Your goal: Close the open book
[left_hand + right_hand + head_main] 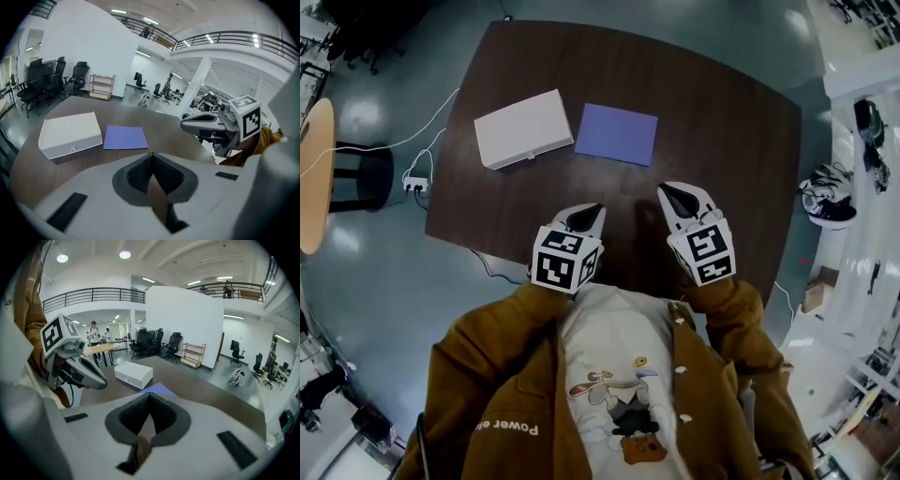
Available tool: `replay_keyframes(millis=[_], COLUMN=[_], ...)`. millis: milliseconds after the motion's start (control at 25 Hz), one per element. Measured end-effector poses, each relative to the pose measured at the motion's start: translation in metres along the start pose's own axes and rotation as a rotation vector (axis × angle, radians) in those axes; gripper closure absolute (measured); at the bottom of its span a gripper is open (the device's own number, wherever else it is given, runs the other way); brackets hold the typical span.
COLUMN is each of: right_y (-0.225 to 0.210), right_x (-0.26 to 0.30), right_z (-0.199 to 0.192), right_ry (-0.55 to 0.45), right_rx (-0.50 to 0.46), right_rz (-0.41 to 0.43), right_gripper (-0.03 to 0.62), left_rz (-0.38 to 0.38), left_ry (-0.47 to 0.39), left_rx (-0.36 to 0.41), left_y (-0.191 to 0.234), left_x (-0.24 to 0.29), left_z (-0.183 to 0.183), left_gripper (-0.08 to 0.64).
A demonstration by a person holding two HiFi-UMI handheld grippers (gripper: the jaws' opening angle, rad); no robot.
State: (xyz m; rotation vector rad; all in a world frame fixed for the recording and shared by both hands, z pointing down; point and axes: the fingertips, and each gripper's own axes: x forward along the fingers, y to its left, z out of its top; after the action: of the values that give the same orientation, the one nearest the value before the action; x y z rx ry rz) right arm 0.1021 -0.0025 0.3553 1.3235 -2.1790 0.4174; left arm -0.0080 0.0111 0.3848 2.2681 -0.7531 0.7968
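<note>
A purple book (pixel 617 134) lies shut and flat on the dark wooden table (pixel 712 122), toward the far side. It also shows in the left gripper view as the book (pixel 124 138), and its corner peeks over the jaws in the right gripper view as the book (pixel 159 388). My left gripper (pixel 588 214) is shut and empty, held above the table's near edge. My right gripper (pixel 673 197) is shut too, with nothing between its jaws, level with the left one. Both hang well short of the book. Each gripper sees the other beside it.
A white box (pixel 523 128) sits just left of the book. A round wooden side table (pixel 314 173) and a power strip with cables (pixel 416 183) are on the floor to the left. Bags and shelving stand at the right (pixel 830 202).
</note>
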Motion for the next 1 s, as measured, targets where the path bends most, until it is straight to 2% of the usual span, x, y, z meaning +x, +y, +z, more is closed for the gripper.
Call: replay_keyframes(millis=[160, 400, 840, 1000], right_y=[0.024, 0.05, 0.072, 0.077], right_x=[-0.019, -0.025, -0.029, -0.032], right_z=[-0.004, -0.008, -0.015, -0.014], right_ry=[-0.032, -0.052, -0.04, -0.037], right_rx=[0.06, 0.174, 0.25, 0.246], right_rz=[-0.031, -0.03, -0.036, -0.027], right_gripper=[0.588, 0.588, 0.588, 0.588], left_rz=[-0.006, -0.014, -0.004, -0.002], left_ry=[0.0, -0.017, -0.044, -0.053], left_rx=[0.016, 0.01, -0.009, -0.015], left_y=[-0.009, -0.018, -0.011, -0.012], left_x=[-0.012, -0.022, -0.036, -0.04], left_z=[-0.009, -0.013, -0.012, -0.009], left_gripper=[0.554, 0.554, 0.554, 0.554])
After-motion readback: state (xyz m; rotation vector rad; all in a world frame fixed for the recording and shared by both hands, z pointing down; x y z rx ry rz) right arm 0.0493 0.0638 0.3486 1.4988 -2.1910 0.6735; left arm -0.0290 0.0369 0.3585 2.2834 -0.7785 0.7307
